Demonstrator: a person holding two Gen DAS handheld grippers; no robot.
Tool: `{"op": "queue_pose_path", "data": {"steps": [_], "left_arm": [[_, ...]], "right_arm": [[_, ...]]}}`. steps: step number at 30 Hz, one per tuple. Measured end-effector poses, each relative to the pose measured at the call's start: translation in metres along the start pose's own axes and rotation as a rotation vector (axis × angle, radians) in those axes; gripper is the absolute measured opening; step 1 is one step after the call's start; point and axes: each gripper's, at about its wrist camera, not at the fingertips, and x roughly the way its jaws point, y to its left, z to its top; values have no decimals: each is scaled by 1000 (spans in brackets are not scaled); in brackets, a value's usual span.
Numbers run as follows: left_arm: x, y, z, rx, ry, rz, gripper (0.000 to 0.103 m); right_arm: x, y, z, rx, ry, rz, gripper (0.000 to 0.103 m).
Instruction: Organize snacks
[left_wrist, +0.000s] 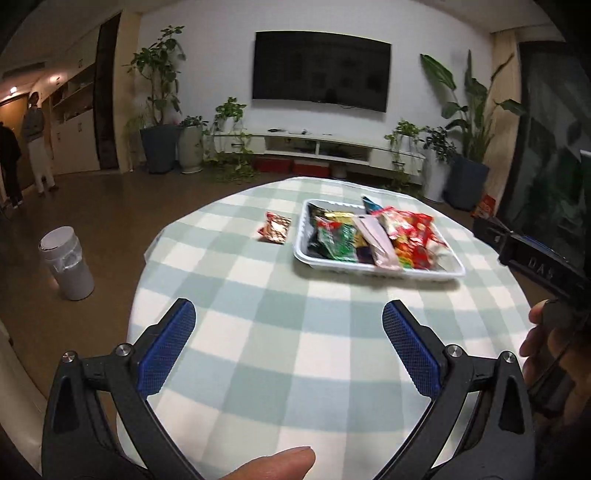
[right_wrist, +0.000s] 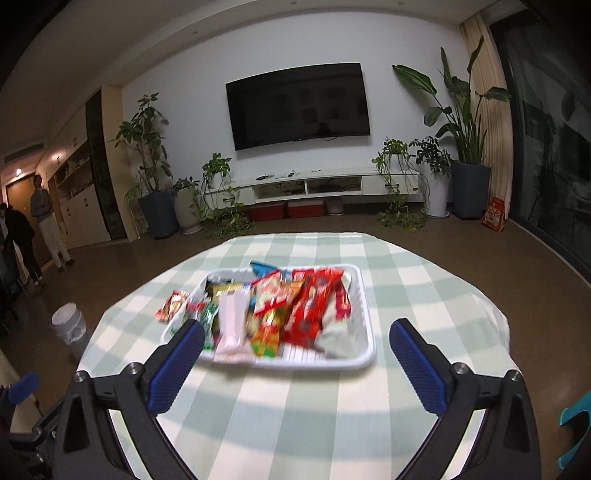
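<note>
Filling white tray (right_wrist: 364, 360): glossy (seemingly foil) packets (right_wrist: 306, 306)

A white tray (right_wrist: 364, 356) heaped with snack packets (right_wrist: 280, 314) sits on a checked tablecloth (right_wrist: 295, 424); one red packet (right_wrist: 171, 304) lies just left of it, beyond the wide-spread right gripper (right_wrist: 295, 352).

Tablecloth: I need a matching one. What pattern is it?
The tablecloth is pale green and white check, clearest in the left wrist view.

Both look forward and a bit down over bench (left_wrist: 258, 295), facing TV wall. Left sits back, left of tray (left_wrist: 306, 254); right nearer. Shared: tray, bench.
</note>
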Motion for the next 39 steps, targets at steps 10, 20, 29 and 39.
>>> {"op": "queue_pose_path", "data": {"steps": [10,20,29,39], "left_arm": [[-4,-20,-26,92,27,-52,103],[11,-11,-28,59,63,-48,103],[16,-12,-28,63,74,-55,103],[20,-14,-29,78,85,-62,103]], "right_arm": [[-44,-9,-37,44,26,-77,103],[-48,-12,-54,63,86,-111,103],[-47,-9,-58,55,109,-114,103],[-45,-9,-59,61,122,-115,103]]}}
